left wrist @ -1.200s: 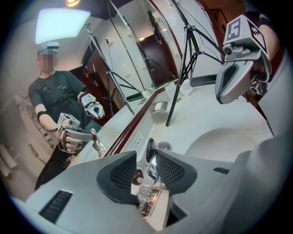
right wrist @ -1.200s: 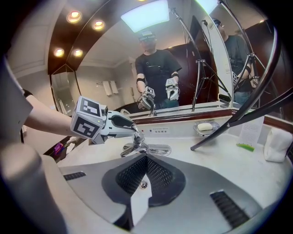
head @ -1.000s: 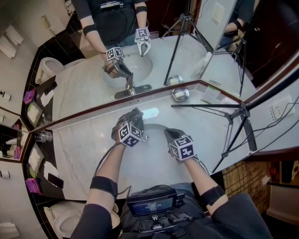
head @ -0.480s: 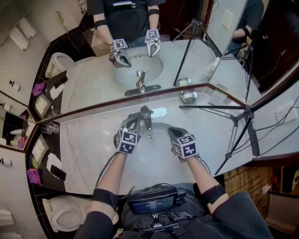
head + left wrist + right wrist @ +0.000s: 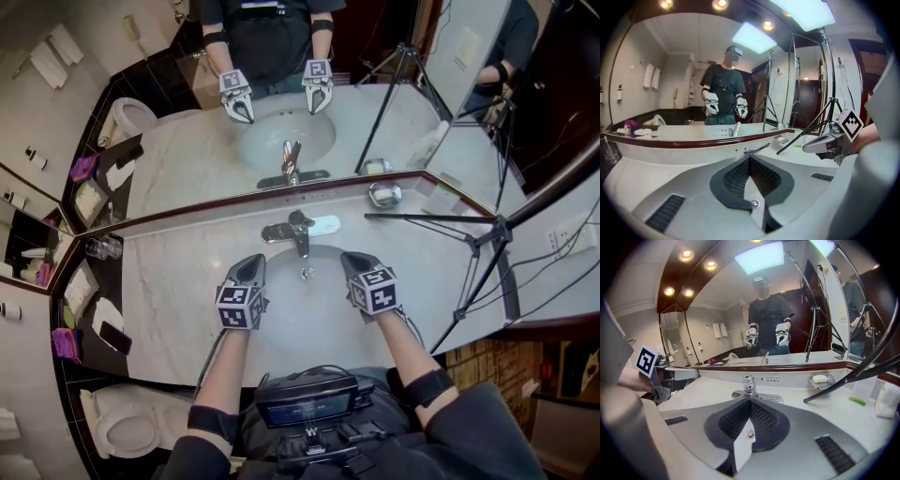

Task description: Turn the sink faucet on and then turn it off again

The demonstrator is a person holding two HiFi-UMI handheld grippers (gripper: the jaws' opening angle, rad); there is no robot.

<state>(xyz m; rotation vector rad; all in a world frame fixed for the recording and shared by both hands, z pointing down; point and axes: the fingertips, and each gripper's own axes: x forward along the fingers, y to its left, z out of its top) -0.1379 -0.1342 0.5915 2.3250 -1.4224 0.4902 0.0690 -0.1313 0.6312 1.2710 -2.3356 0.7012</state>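
Two grippers are hovering over the sink and neither one has hold of anything. The left gripper (image 5: 254, 265) has its jaws pressed together with nothing between them; in its own view you can see the dark ribbed pads meeting. The right gripper (image 5: 350, 260) is the same deal, jaws closed up and empty. Both sit above the white oval sink basin (image 5: 305, 302), left one by the left rim, right one by the right rim, well apart from each other with their tips pointing toward the mirror. The chrome single-lever faucet (image 5: 298, 230) is at the back edge of the basin, in the middle, on a long chrome base plate. It's past both sets of tips and neither one touches it. In the right gripper view the faucet lines up almost dead ahead of the closed jaws. In the left gripper view it shows just over the jaw tips. The basin is set in a pale marble countertop (image 5: 169, 291) with a big wall mirror (image 5: 187, 159) behind it that reflects the person and both grippers. Right of the faucet, up by the mirror, there's a small metal soap dish (image 5: 384, 194) with a white bar in it. A black tripod (image 5: 487, 230) spreads its legs over the counter's right end. A clear drinking glass (image 5: 103, 248) sits at the far left end.
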